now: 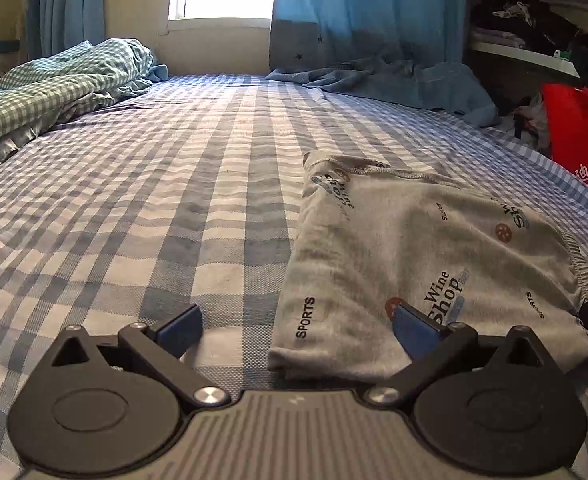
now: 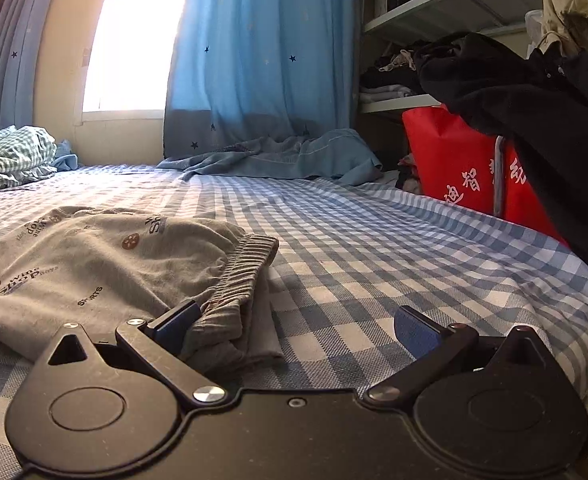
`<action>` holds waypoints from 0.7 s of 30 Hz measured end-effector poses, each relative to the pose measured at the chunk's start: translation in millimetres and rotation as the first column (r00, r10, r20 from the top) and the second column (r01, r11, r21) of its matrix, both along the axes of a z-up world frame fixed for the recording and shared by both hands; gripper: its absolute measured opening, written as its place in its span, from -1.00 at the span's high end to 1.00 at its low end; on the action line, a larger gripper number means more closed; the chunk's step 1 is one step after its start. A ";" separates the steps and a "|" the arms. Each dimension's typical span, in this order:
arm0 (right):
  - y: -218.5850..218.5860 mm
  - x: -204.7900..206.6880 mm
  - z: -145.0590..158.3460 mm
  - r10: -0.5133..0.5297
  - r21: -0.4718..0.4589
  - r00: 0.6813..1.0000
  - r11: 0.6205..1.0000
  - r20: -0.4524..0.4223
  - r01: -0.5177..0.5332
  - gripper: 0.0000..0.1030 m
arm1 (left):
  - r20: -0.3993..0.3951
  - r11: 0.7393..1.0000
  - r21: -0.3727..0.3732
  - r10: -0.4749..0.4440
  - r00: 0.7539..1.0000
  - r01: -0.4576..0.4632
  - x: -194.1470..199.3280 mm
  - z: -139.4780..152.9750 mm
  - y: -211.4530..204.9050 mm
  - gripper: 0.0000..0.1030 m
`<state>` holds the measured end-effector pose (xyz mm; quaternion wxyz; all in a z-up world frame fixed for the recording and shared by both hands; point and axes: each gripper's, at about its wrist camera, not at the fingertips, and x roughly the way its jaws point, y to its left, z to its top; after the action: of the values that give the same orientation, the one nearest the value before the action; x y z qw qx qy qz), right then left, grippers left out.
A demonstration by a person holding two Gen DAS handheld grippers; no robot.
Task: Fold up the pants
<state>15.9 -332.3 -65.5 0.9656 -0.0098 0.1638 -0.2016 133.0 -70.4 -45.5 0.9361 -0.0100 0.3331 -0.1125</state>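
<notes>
the grey pants point(image 1: 422, 264) lie folded at the right of the checked bed point(image 1: 174, 208) — both the left hand-held gripper point(image 1: 298, 324) and right hand-held gripper point(image 2: 294, 324) gape wide, holding nothing, seemingly released after a fold.

Checked bedsheet point(image 1: 134, 200), blue star curtain point(image 2: 262, 60), red bag point(image 2: 450, 160), cluttered shelves point(image 2: 434, 12).

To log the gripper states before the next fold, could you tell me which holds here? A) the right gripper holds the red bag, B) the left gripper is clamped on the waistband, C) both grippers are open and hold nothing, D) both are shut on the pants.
C: the left gripper and the right gripper both show spread fingers with nothing pinched; the grey pants lie folded on the checked bedsheet.
</notes>
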 end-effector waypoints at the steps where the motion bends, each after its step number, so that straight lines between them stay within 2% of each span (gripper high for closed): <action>1: 0.9 -0.3 -0.3 0.000 -0.004 1.000 1.000 0.003 0.000 -0.99 | 0.001 1.000 -0.002 0.001 1.000 -0.001 0.9 -0.3 0.4 -0.99; 14: 4.1 -2.3 -1.6 -0.002 -0.016 1.000 1.000 0.013 0.002 -0.99 | 0.006 1.000 -0.012 0.004 1.000 -0.004 -1.2 -0.2 1.4 -0.99; 17: -3.0 -1.2 12.8 0.054 0.026 0.998 0.998 -0.039 -0.053 -0.99 | 0.015 0.998 -0.065 -0.004 1.000 0.005 -4.5 3.3 11.5 -0.99; 19: -11.6 -5.5 26.0 0.105 0.047 0.994 0.993 0.026 -0.106 -0.99 | 0.048 0.990 -0.136 -0.024 0.999 0.030 -8.5 10.1 21.5 -0.99; 20: -16.1 -5.0 31.5 0.130 0.053 0.990 0.990 0.050 -0.133 -0.99 | 0.080 0.987 -0.146 -0.058 0.995 0.070 -9.7 15.2 23.0 -0.99; 21: -22.6 0.6 37.8 0.176 0.070 0.983 0.981 0.054 -0.180 -0.99 | 0.105 0.988 -0.119 -0.089 0.991 0.101 -8.6 20.3 21.5 -0.99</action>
<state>16.5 -354.9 -27.8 0.9831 0.0163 0.1467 -0.1085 124.4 -48.9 -25.2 0.9426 -0.0468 0.2786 -0.1778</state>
